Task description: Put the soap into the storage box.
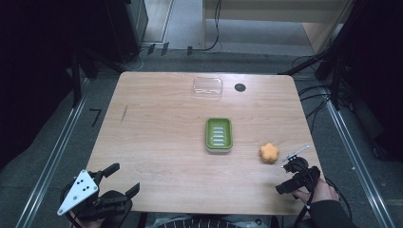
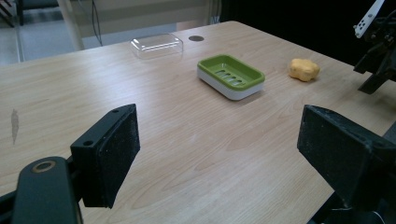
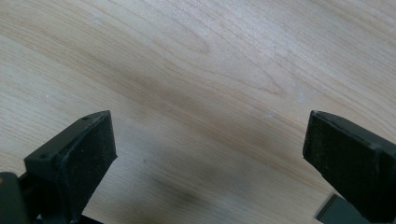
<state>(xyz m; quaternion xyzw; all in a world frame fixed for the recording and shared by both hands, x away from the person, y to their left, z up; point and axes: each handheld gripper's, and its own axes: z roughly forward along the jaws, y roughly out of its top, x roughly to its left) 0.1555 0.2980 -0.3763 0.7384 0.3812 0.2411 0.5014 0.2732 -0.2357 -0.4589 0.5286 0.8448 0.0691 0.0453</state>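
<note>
Your left gripper (image 1: 124, 178) sits at the near left corner of the wooden table (image 1: 161, 142), its jaws spread wide apart with nothing between them. In the left gripper view the two black pads (image 2: 111, 156) frame bare wood, and the rest of the tabletop stretches out beyond them.

Your right gripper (image 1: 285, 176) is at the near right edge of the table, held in your right hand (image 1: 319, 191). Its jaws are also released and wide apart; the right gripper view looks down between them at plain wood grain, with nothing held.

A green soap dish (image 1: 218, 135) with a white base sits near the middle of the table, its slotted tray empty. An orange, lumpy, flower-shaped soap (image 1: 269, 152) lies on the table to the right of the dish, apart from it and just ahead of your right gripper. A clear plastic lid (image 1: 207, 87) rests near the far edge, well beyond the dish. Just right of the lid there is a small dark round hole (image 1: 240, 87) in the tabletop.
</note>
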